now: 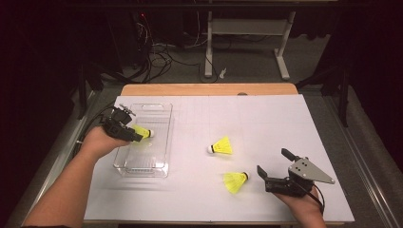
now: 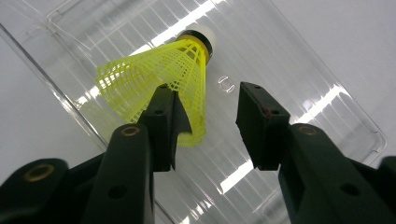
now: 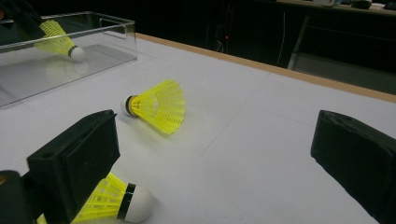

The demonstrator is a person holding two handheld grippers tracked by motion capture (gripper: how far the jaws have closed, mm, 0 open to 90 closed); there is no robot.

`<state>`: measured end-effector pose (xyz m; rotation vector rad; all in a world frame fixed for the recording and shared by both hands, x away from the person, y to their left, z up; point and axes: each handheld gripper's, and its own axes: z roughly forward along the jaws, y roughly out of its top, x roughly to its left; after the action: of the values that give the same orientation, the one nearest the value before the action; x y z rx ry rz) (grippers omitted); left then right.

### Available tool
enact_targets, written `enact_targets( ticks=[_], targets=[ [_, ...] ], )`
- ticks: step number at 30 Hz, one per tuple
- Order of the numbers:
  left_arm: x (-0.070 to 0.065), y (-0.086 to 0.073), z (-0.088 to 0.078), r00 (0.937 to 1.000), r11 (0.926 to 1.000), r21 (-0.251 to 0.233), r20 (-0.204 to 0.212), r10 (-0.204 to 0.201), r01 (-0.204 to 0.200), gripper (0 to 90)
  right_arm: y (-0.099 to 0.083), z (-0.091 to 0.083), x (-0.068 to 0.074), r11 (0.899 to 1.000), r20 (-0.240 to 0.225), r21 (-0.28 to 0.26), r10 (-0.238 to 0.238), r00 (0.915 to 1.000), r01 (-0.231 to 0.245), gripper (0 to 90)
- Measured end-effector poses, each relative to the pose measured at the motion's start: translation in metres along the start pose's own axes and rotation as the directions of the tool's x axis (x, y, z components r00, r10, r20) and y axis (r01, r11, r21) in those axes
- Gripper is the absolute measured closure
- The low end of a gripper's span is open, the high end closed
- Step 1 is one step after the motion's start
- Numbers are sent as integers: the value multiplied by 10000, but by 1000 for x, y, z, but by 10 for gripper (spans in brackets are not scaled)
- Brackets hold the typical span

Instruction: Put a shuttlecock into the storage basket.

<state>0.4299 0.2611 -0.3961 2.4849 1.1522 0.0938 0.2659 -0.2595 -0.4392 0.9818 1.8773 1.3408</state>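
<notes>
Forearms enter from the bottom of the high view, each hand carrying a claw. Left claw (image 1: 135,137) hangs over the clear plastic tray (image 1: 164,156) at the left of the bench (image 1: 266,118). Its jaws stand partly apart, and the first shuttlecock (image 2: 161,79) lies past them on the tray floor. In the left gripper view the yellow mesh skirt overlaps one jaw, but the other jaw stands clear of it, so no pad presses and nothing is gripped. That shuttlecock's long axis runs across the tray, cork tip pointing toward the bench's middle.

Right claw (image 1: 273,168) rests low at the near right of the bench with its jaws wide and nothing between them. Just to its left lies the near shuttlecock (image 1: 235,181), on its side, white cork (image 3: 137,204) turned toward the claw and skirt spread away from it. In the right gripper view the cork sits beside and slightly below the left-hand jaw, not yet in the gap. The far shuttlecock (image 1: 221,146) lies farther in, between the tray and the right claw, cork pointing toward the tray.

Judged from this layout, the right hand is the nearer to both loose shuttlecocks, and the near one calls for a short shift leftward so the jaws straddle it.

Surface: a white sheet over a wooden bench top. Beyond it, a dark room with floor cables (image 1: 159,59) and a white desk frame (image 1: 247,33).
</notes>
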Motion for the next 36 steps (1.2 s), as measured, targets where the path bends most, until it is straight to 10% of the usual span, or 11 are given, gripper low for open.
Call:
enact_targets(
  ticks=[15, 36],
  targets=[
    [-2, -6, -20, 9996, 9990, -365, -132, -246, 241, 532, 1, 0, 1, 10000, -13, -19, -30, 10000, 30, 16],
    [-52, -7, -33, 9953, 9985, -423, -917, 316, -356, 329, 1, 2, 2, 10000, -75, -15, -64, 10000, 64, 16]
  ],
)
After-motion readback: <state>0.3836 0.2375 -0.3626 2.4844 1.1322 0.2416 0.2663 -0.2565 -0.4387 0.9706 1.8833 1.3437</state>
